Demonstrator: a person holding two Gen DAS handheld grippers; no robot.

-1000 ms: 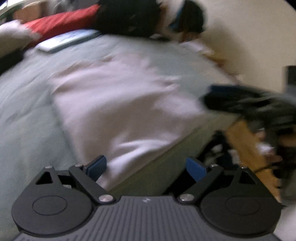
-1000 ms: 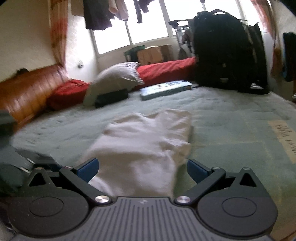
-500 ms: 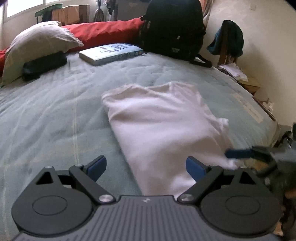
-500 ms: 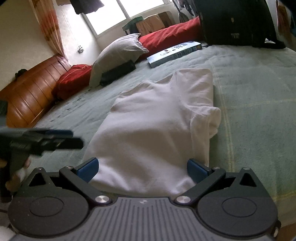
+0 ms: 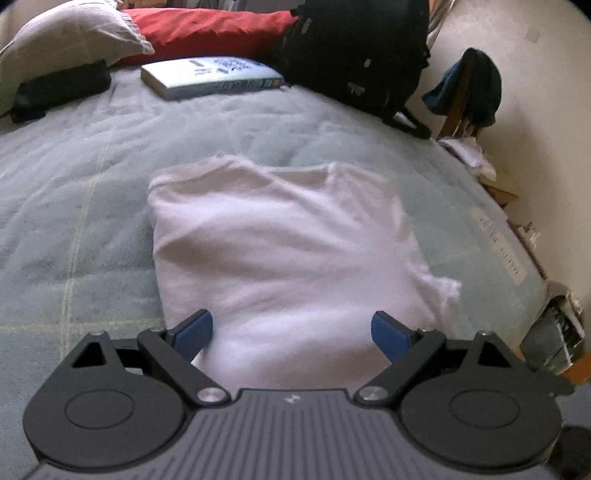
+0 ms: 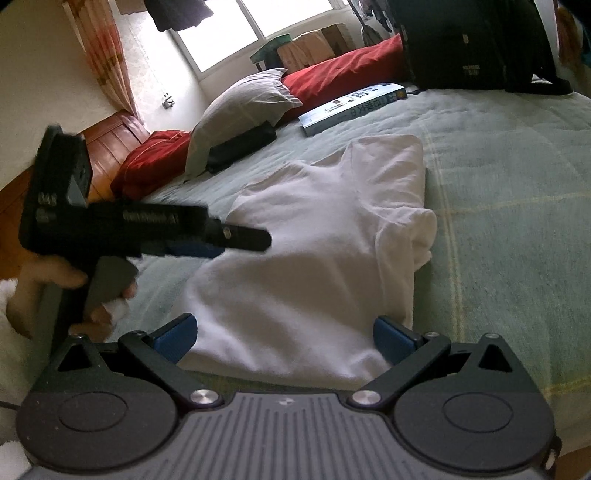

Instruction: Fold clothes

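The white shirt lies on the bed with sides folded in; the final fold remains. Both hand-held grippers, left and right, are spread at its 6 o'clock hem.

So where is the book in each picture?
Left wrist view: the book lies at the top, left of centre, on the bed beyond the white shirt.
Right wrist view: the book lies in the upper part, right of centre, beyond the shirt.
Shared landmark: the red cushion just behind the book in both.
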